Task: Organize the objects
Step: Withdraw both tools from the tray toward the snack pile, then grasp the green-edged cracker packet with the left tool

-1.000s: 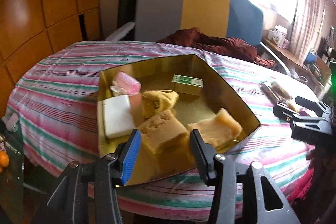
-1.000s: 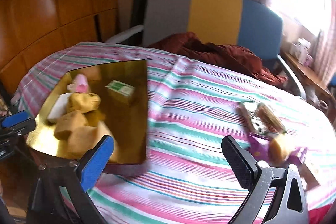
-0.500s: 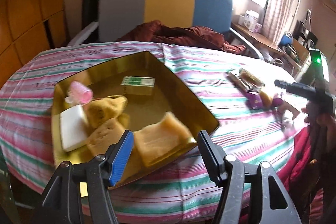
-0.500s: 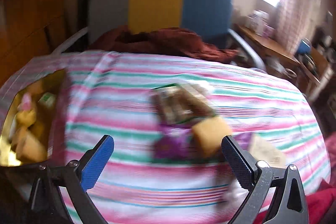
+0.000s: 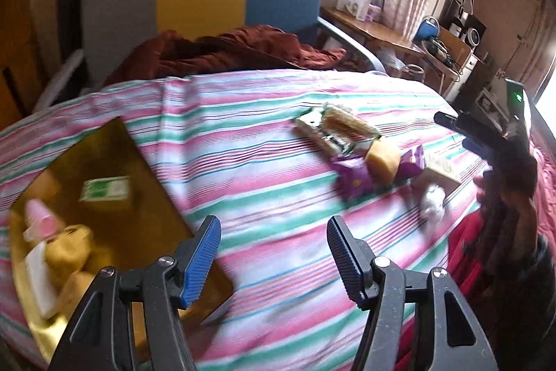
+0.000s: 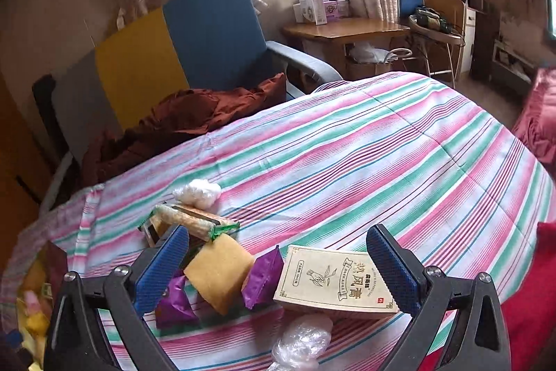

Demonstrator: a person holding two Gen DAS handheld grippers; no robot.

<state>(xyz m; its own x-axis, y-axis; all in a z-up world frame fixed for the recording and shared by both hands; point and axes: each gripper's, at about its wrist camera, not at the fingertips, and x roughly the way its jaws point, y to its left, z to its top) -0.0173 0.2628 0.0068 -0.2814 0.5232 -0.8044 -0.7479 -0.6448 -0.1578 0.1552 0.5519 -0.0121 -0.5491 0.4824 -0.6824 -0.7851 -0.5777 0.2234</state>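
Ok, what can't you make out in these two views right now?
- Gold tray, left view: contents motion-blurred, near edge hidden by the left claw.
- Purple packet, right view: partly hidden behind the right claw finger and yellow sponge.
- Plastic wrap, right view: cut off by the bottom edge.

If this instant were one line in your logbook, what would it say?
left hand-held gripper: open, empty | right hand-held gripper: open, over sponge and box | tray: partly filled

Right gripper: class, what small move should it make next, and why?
Probably lower the open right gripper onto the yellow sponge block between its fingers. That block lies loose on the striped cloth, while similar blocks already sit in the gold tray.
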